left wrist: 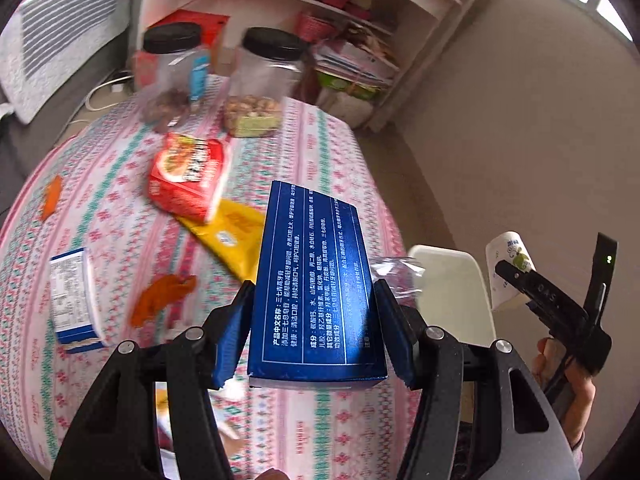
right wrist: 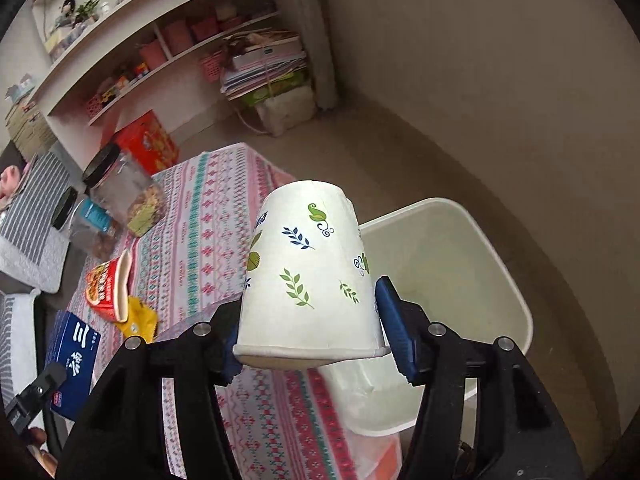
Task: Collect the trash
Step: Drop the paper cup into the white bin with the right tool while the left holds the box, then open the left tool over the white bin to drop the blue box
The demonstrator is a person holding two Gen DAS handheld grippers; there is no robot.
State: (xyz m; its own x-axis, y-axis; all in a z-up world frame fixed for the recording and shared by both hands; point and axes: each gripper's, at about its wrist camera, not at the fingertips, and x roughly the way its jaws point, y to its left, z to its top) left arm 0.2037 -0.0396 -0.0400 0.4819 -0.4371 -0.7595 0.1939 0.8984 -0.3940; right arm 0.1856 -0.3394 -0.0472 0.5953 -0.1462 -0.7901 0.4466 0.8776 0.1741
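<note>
Left gripper (left wrist: pixel 314 328) clamps a blue box (left wrist: pixel 316 280) above the table's (left wrist: pixel 120 216) edge; right gripper (right wrist: pixel 308 336) loosely brackets a cup (right wrist: pixel 310 276) beside the bin (right wrist: pixel 460 280).

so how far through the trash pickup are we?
Done: cannot tell, the white bin looks nearly empty. In hand: left gripper grips a blue toothpaste box; a paper cup sits between the right gripper fingers beside the bin. Left: red snack box, yellow packet, orange peels on the table.
</note>
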